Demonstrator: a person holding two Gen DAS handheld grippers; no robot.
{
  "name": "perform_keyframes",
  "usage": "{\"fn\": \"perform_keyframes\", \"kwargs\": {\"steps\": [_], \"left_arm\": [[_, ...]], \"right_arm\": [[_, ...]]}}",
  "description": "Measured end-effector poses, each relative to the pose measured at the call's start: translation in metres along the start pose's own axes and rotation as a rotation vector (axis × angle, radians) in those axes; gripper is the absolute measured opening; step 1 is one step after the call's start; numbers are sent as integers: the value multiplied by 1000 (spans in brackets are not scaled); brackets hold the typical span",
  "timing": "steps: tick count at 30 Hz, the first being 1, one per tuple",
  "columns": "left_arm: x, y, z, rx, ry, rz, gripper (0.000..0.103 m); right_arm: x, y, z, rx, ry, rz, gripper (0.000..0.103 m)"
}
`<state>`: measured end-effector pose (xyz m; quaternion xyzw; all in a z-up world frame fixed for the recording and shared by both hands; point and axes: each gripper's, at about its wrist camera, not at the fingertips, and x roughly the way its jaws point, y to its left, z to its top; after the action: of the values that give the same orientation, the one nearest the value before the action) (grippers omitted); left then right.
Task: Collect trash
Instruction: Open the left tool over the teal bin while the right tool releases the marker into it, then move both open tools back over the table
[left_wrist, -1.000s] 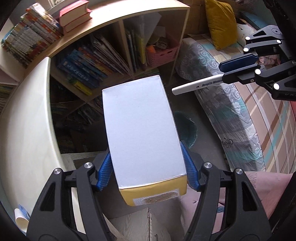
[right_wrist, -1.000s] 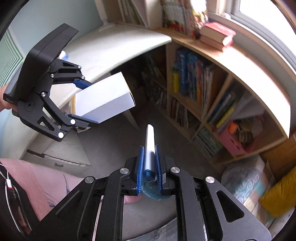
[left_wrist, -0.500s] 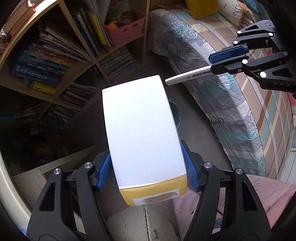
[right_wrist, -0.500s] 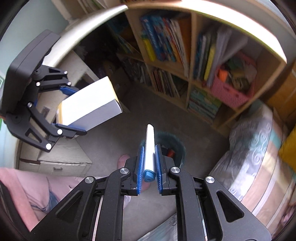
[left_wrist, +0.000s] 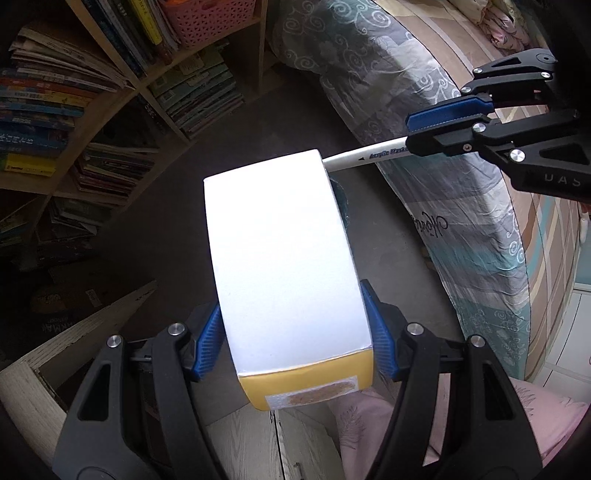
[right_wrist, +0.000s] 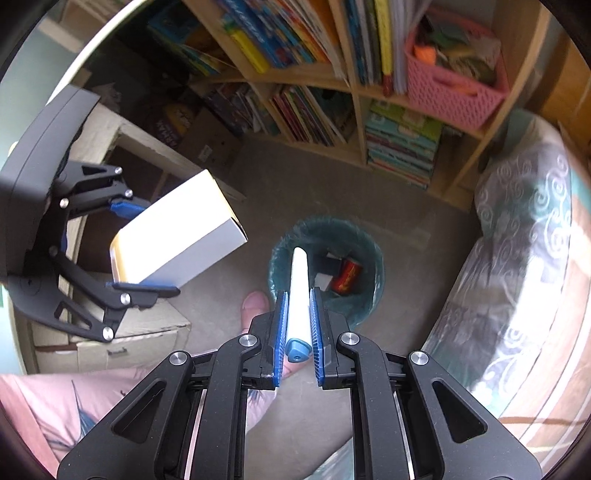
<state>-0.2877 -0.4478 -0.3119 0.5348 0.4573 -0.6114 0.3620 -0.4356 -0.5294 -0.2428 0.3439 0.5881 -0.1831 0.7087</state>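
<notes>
— Blue pads first: what are they pinching?

— The left gripper has its fingers pressed on both long sides of a white cardboard box with a yellow end panel. The right gripper squeezes a white acrylic marker with a blue cap, its fingers nearly together around the barrel.

— Where is each item relative to those fingers?

— The box juts forward beyond the left fingers, held in the air. The marker points out ahead of the right fingers, its tip over a round bin with a teal liner on the floor below; a red can lies inside.

— And around them?

— A bare toe shows just left of the right fingers. Past the bin stands a wooden bookshelf with a pink basket; a patterned bed runs along the right.
</notes>
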Motion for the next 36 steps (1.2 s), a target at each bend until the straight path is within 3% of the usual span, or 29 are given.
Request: {"fn": "perform_keyframes", "kwargs": {"steps": [9,11,12,14,15,30,36], "left_arm": [[36,-13,18,30,47,-15,64],[40,-15,23,33,37,-11,65],[42,-17,26,44,38,-2,65],[48,-21,31,65,58,7,72],[49,-21,32,68,62,16,80],[37,-12,26,20,76,31,87],[28,-14,20,-7,53,-10,88]], "right_arm": [[27,-29,-1,106,0,38,13],[26,-35,-1,122,-21,49,18],[27,-38,-1,136,-26,55,21],[24,-43,-1,166,-42,75,54],[22,-44,-1,169,-53,67,59],[7,-56,-9,186,-48,65,61],[1,-53,-13,184,-55,60,62]]}}
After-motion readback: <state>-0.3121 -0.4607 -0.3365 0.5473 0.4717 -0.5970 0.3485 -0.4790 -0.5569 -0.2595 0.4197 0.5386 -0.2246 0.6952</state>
